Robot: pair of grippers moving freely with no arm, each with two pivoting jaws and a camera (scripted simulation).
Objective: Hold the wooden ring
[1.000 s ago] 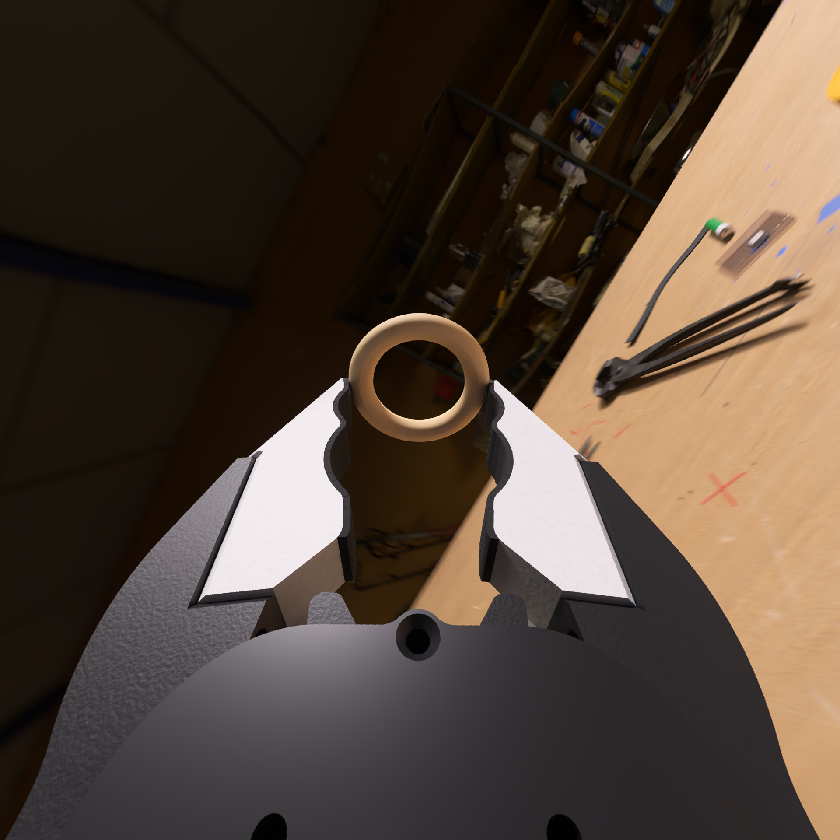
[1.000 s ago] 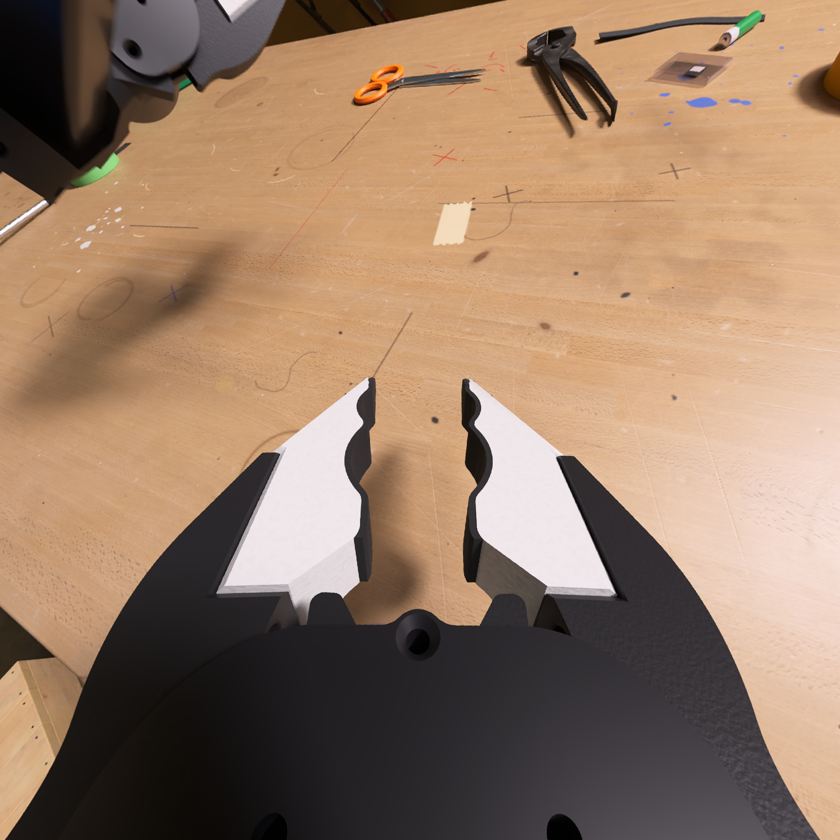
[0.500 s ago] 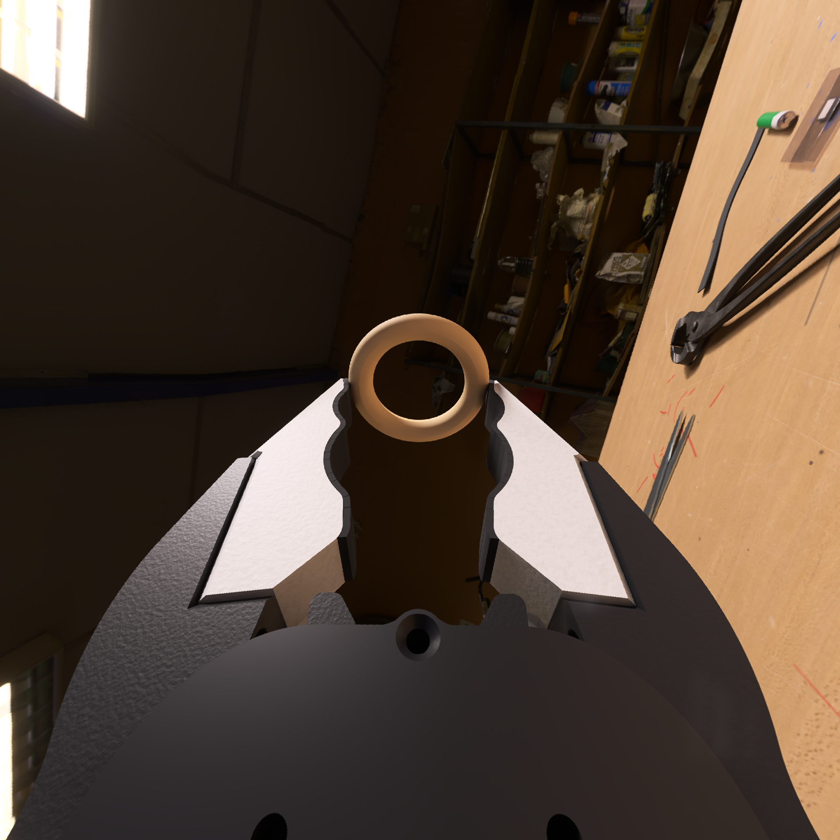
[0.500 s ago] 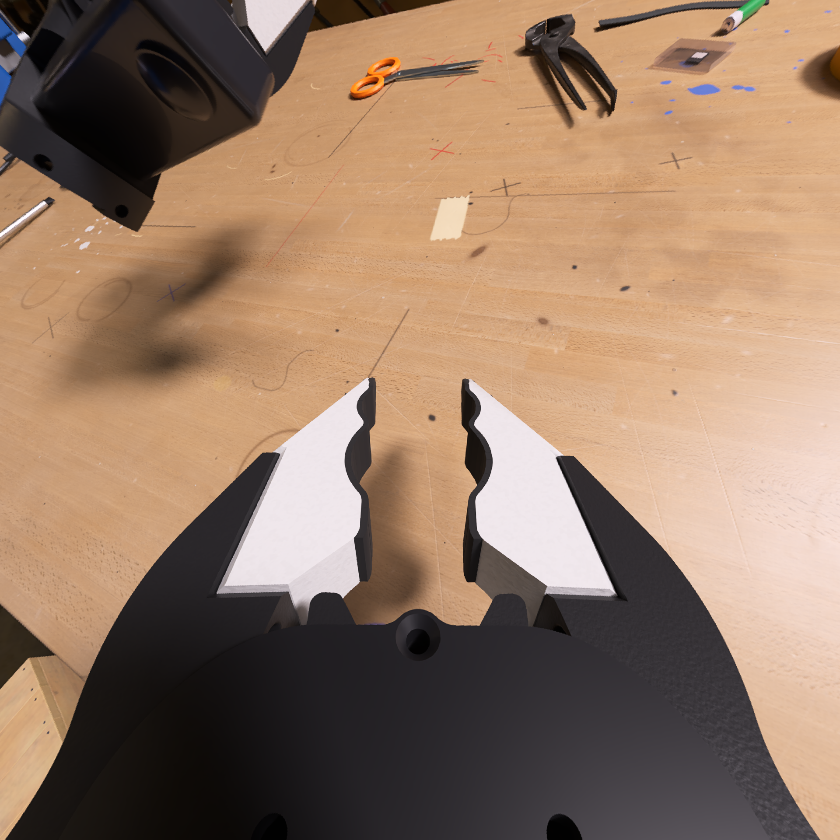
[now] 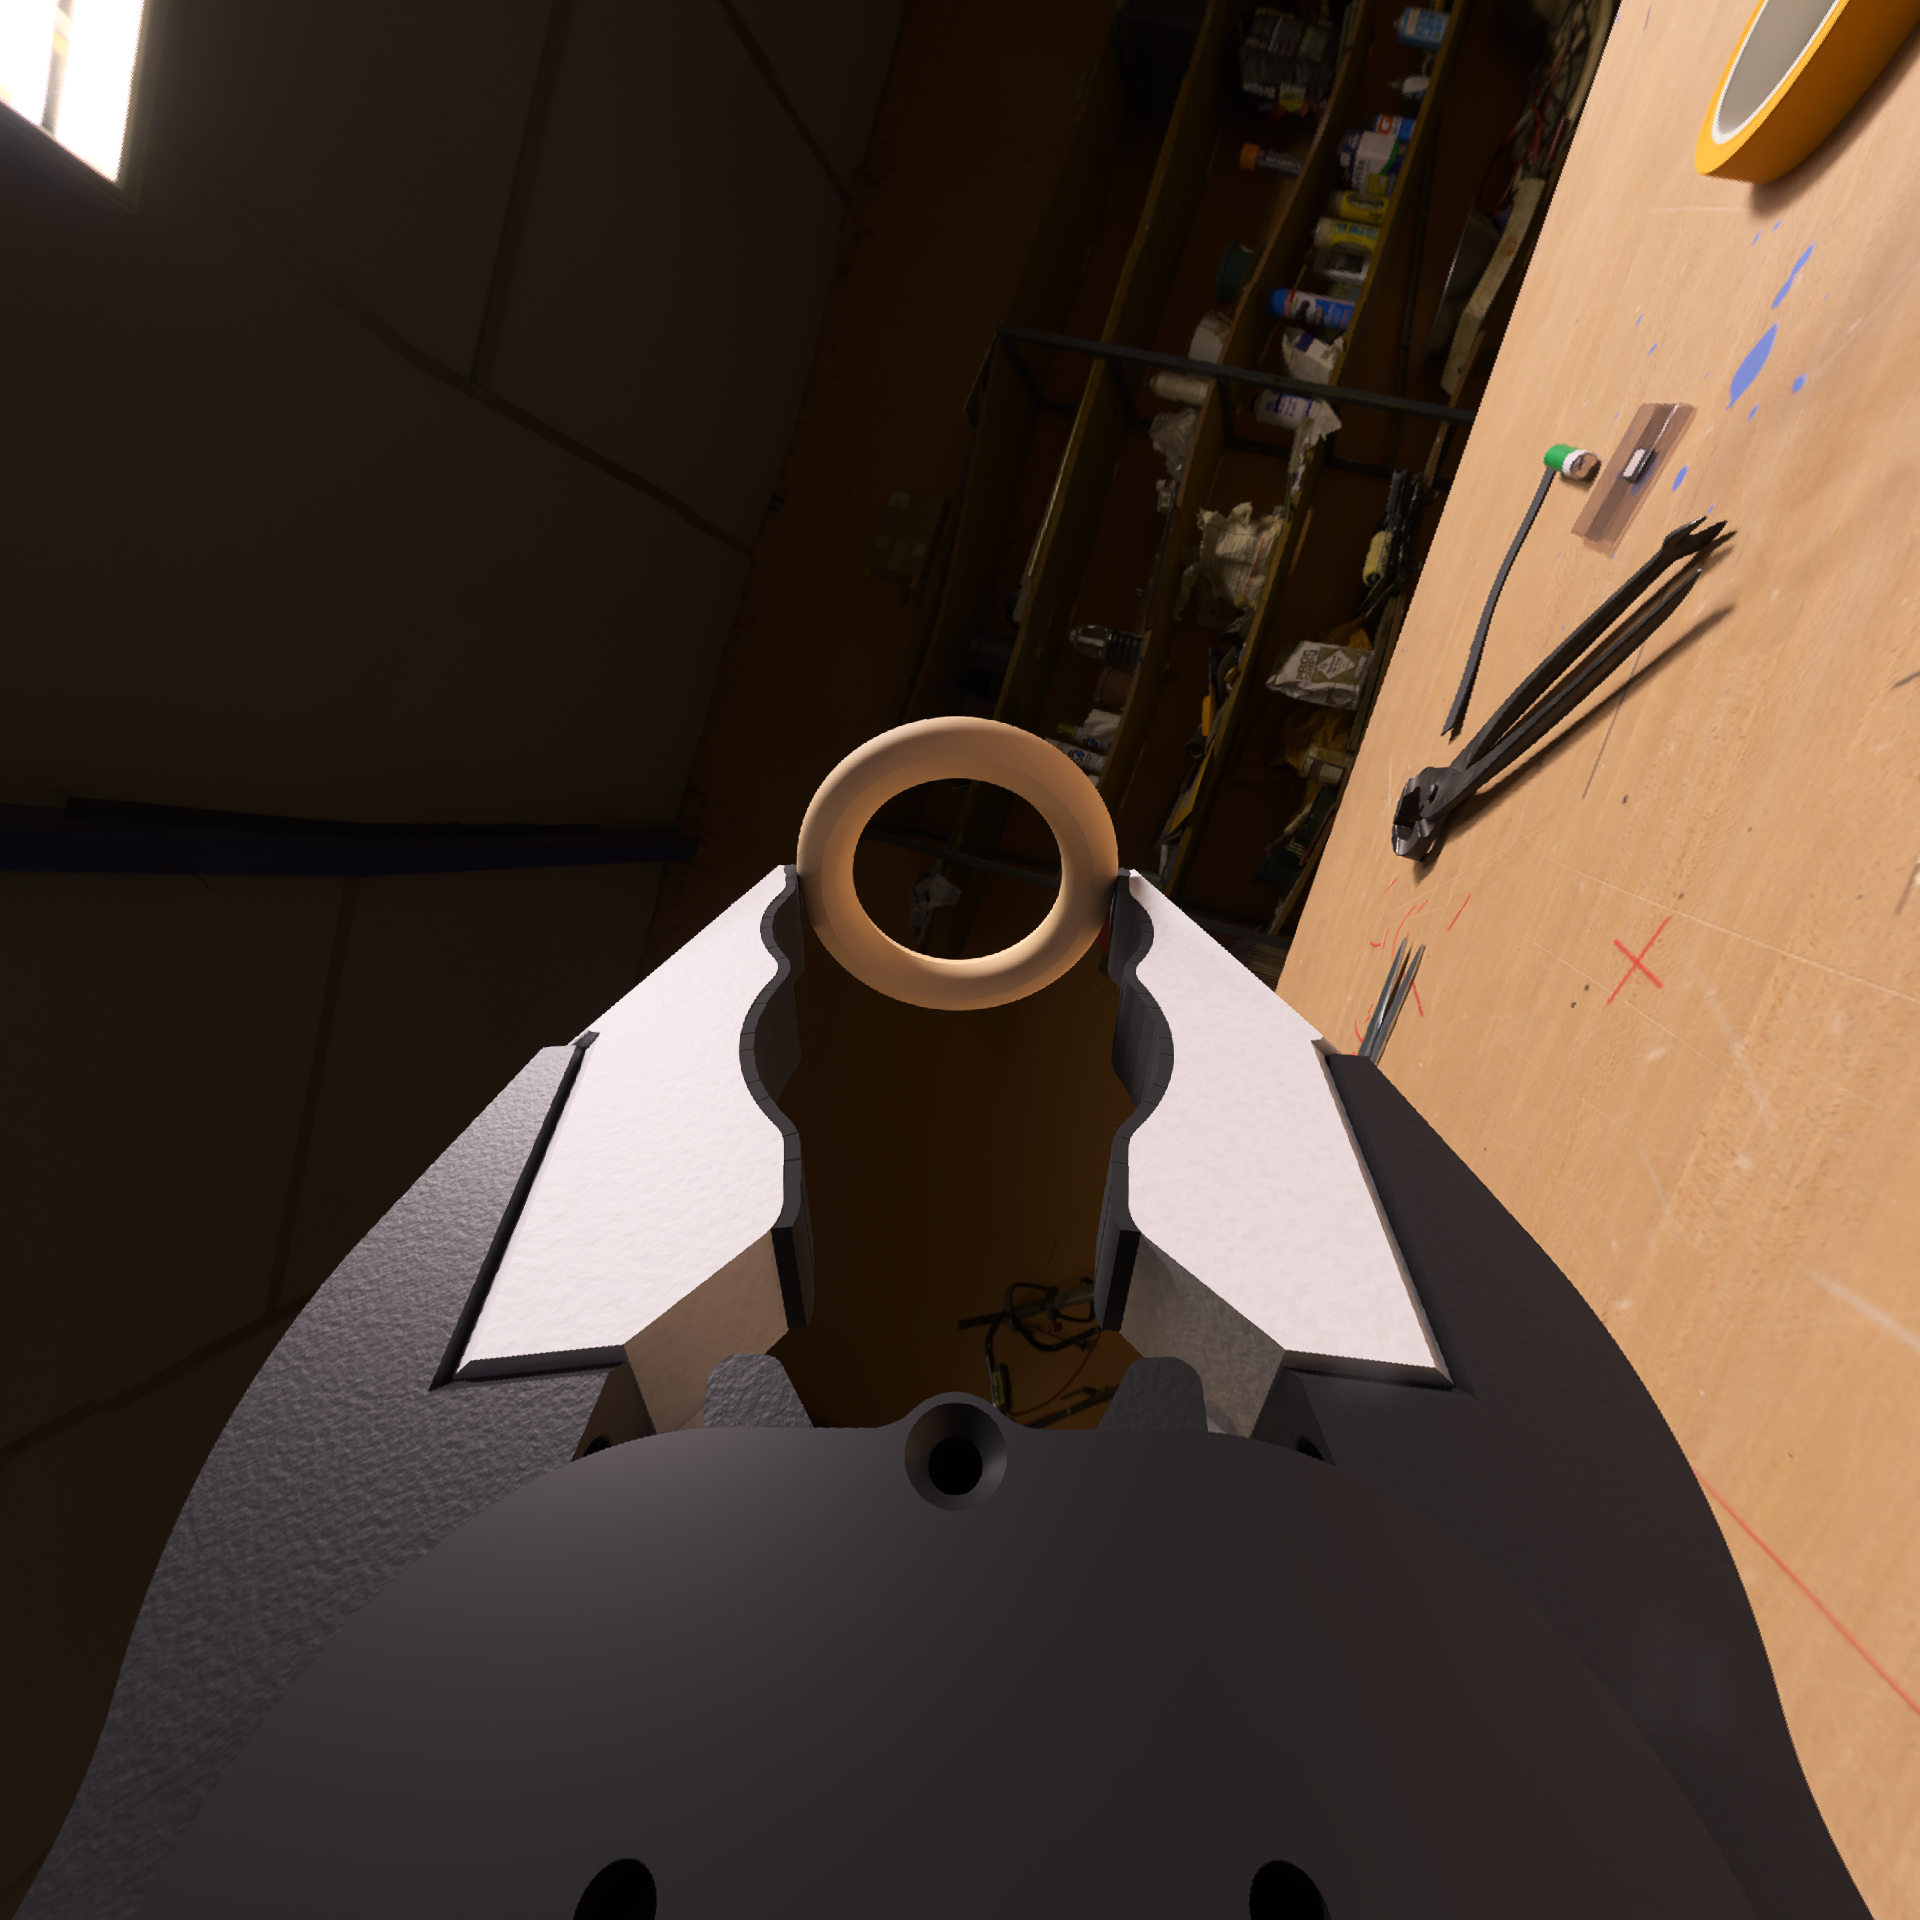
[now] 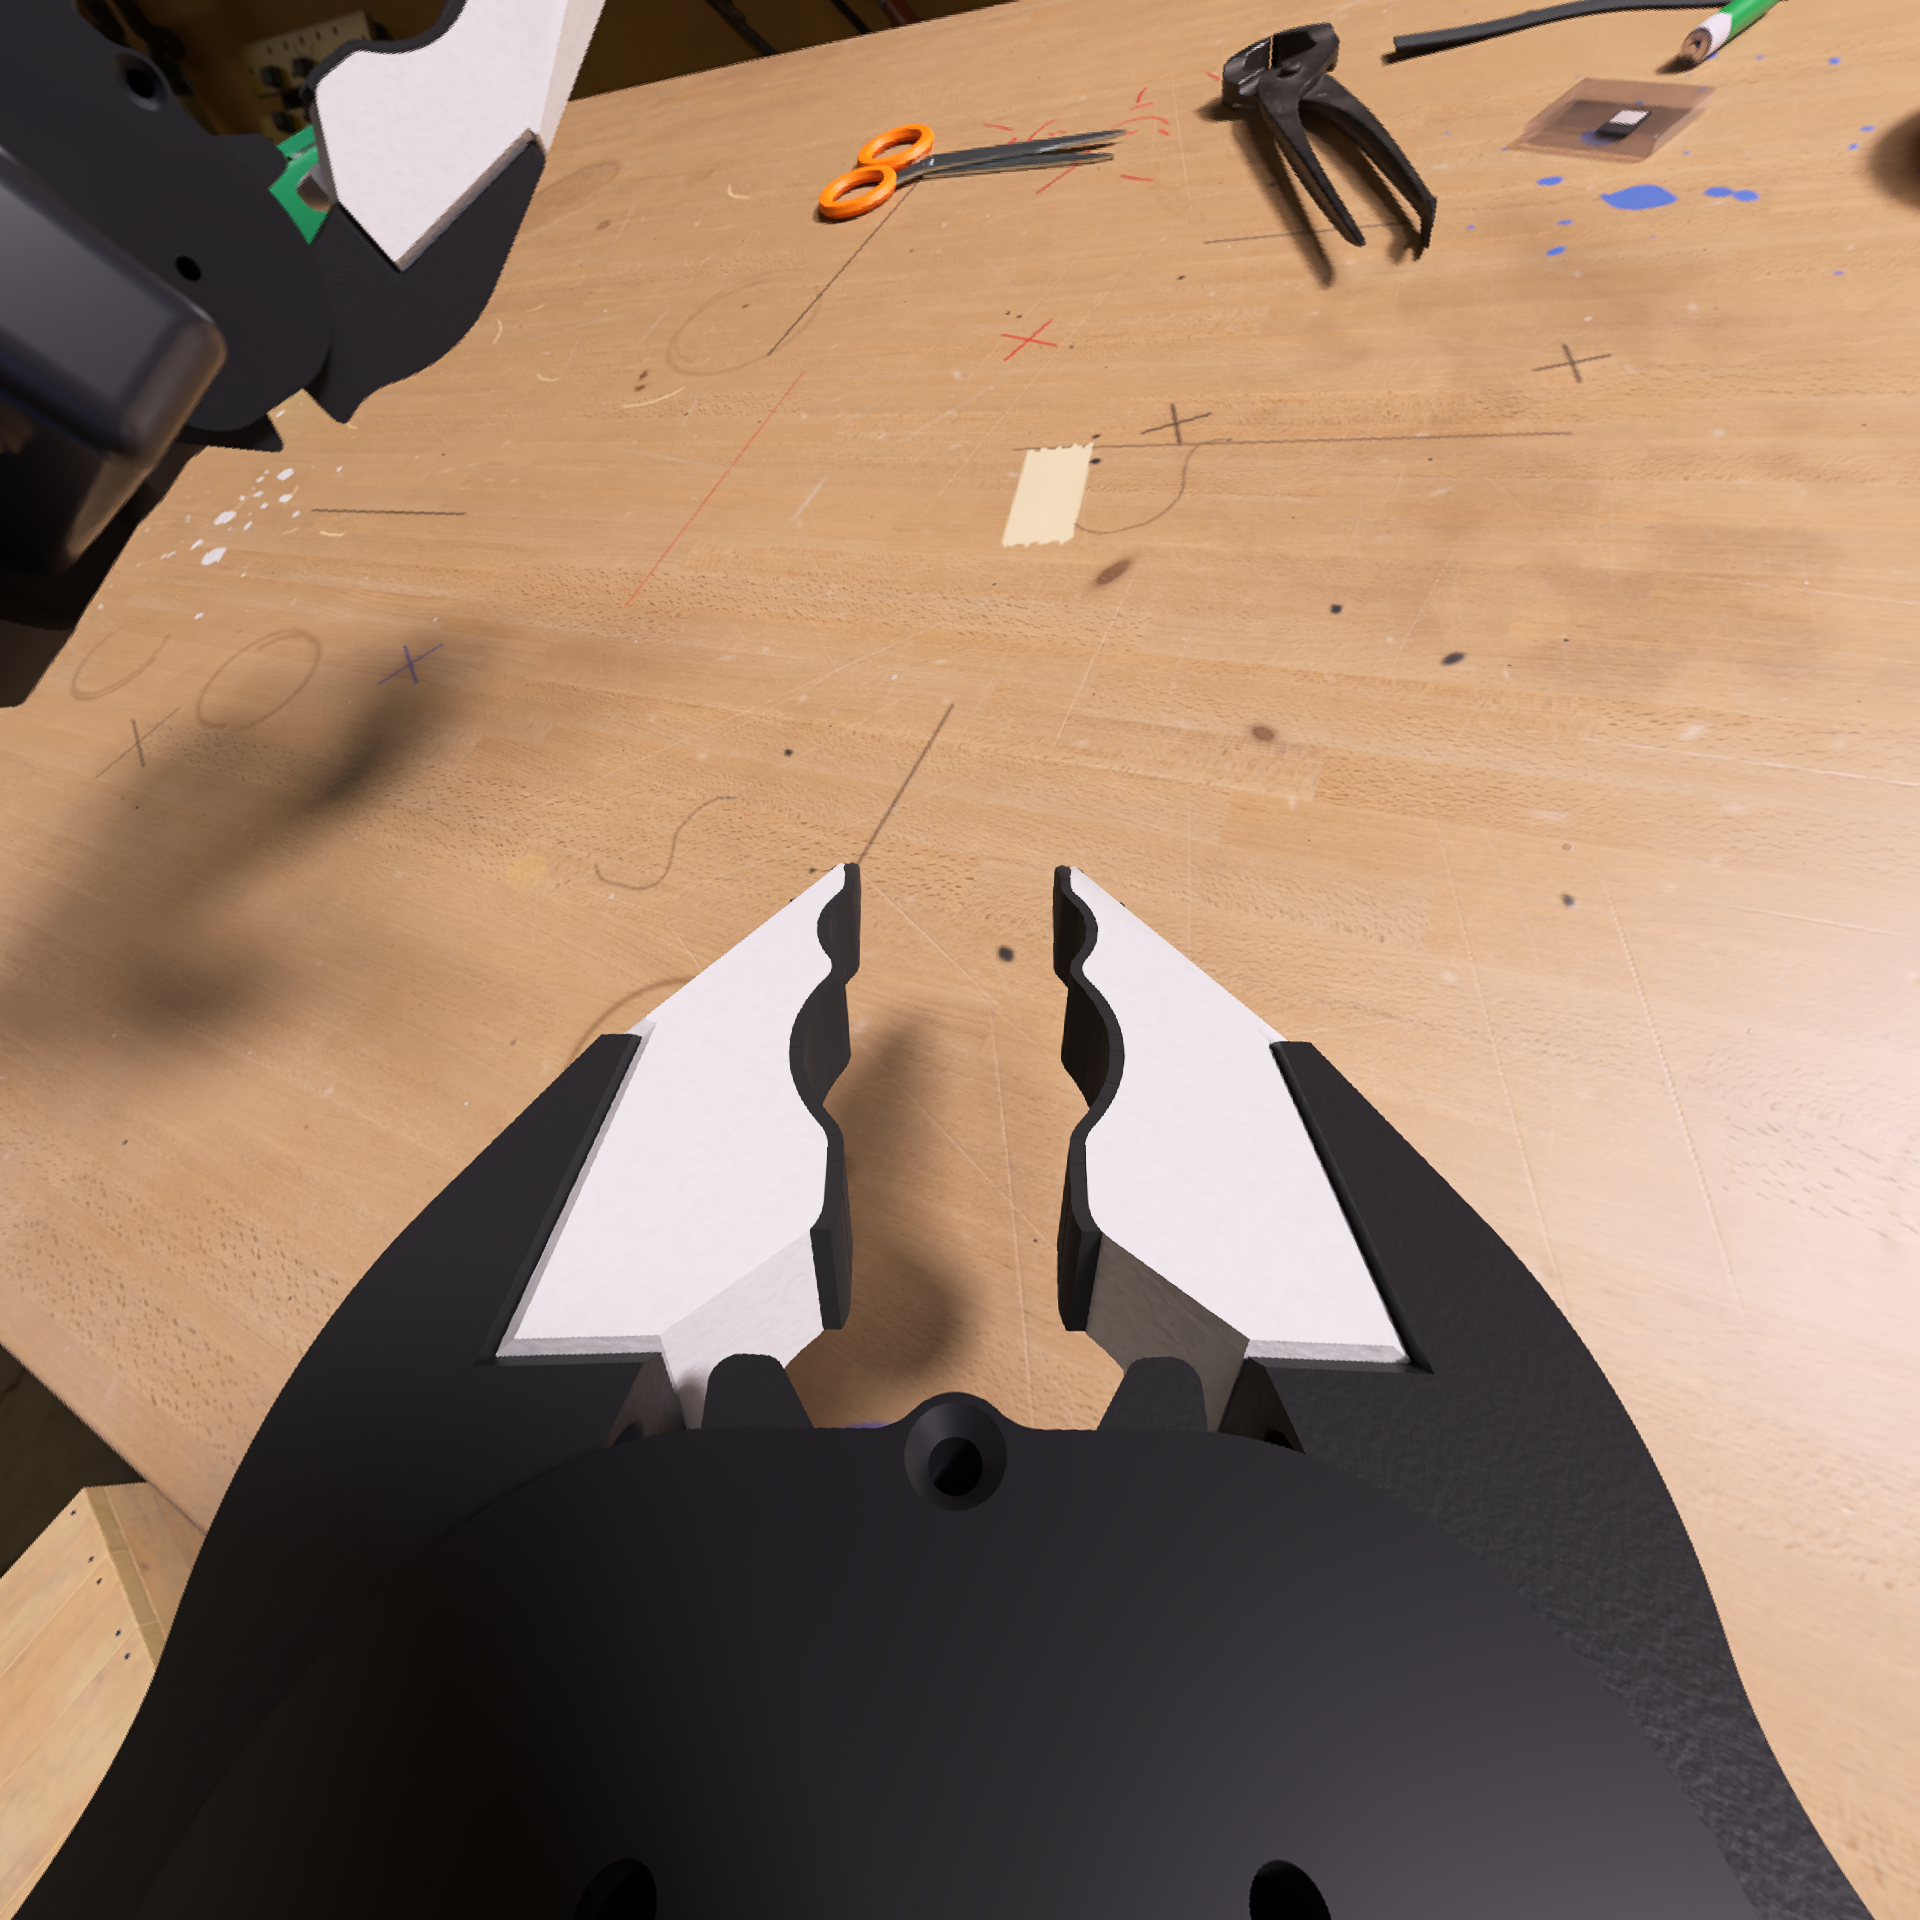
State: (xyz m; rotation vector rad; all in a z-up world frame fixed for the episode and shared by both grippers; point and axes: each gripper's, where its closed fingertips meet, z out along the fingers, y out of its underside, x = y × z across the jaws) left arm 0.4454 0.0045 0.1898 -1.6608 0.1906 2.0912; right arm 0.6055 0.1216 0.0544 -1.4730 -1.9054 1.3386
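wooden ring (image 5: pixel 954 862) pinched between left fingers (image 5: pixel 1127 904)

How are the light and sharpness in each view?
Left wrist view: dim room, bright window in the corner, wooden ring sharp and lit. Right wrist view: evenly lit table, soft shadows, slightly blurred left claw in the corner.

A: The left wrist view rides the left gripper (image 5: pixel 956 883), rolled sideways, facing dim shelves (image 5: pixel 1278 499); tabletop (image 5: pixel 1662 1039) fills its right edge.

B: The right looks down at the tabletop (image 6: pixel 1351 727) from close above. Shared: black pincers (image 5: pixel 1538 696) (image 6: pixel 1320 125).
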